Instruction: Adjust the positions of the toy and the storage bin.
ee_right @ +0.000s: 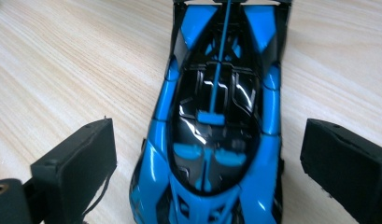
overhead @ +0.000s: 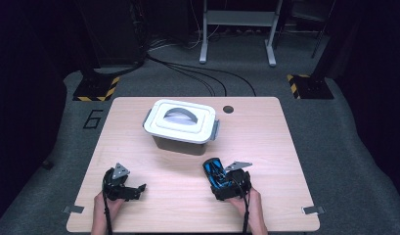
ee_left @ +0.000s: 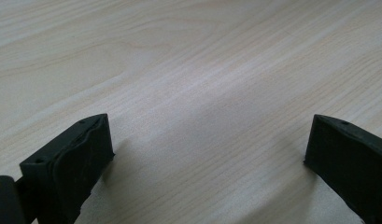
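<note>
From the high view, a pale wooden table (overhead: 139,147) stands on grey carpet in a dark room, with a white lidded box (overhead: 180,121) at its far middle. The right gripper (overhead: 221,177) holds its jaws spread around a blue and black toy car (overhead: 214,171) near the front edge. The left gripper (overhead: 130,188) rests well apart

In the left gripper view, its jaws stand wide over bare wood

In the right gripper view, the car lies between the jaws without touching either, its long axis running straight away from the camera
</note>
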{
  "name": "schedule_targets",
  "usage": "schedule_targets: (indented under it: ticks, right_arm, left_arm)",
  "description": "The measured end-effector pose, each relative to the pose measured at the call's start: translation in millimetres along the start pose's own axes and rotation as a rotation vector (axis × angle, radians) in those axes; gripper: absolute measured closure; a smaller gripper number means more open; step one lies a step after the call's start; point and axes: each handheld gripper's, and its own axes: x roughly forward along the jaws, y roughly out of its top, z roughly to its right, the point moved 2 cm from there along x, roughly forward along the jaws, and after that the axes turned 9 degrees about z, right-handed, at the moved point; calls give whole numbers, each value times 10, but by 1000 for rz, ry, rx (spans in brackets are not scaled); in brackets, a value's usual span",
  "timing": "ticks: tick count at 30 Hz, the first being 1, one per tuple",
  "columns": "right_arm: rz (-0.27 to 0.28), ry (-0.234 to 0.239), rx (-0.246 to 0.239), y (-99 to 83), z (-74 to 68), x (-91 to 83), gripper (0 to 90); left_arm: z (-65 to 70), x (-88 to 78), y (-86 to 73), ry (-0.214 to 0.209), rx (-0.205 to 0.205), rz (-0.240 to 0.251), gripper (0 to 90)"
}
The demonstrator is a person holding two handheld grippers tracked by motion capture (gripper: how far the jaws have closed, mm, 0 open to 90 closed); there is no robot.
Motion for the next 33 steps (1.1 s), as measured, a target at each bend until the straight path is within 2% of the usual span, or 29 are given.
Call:
schedule_targets:
  ticks: [6,10,14,19,26,29,33]
  right_arm:
    - [-18,-34,-29,127,-67,117,68]
    - [-51,-63,-36,263,-54,253,7]
    - [-68,-70,-35,351,-62,350,0]
    - [-50,-66,-8,450,-54,477,0]
    - [-51,-98,6,454,-1,566,1]
    - [-41,-108,17,471,29,595,141]
    - [-46,-137,6,510,10,606,194]
  left_arm:
    - [-4,-8,2,-5,4,-11,8]
    - [-4,-8,2,-5,5,-10,8]
    - [-4,-8,3,-5,5,-11,8]
    - [-4,-8,2,-5,6,-10,8]
    - [-4,-8,2,-5,5,-10,8]
    - [-4,-8,2,-5,5,-11,8]
    - [-3,-7,1,-3,7,-8,9]
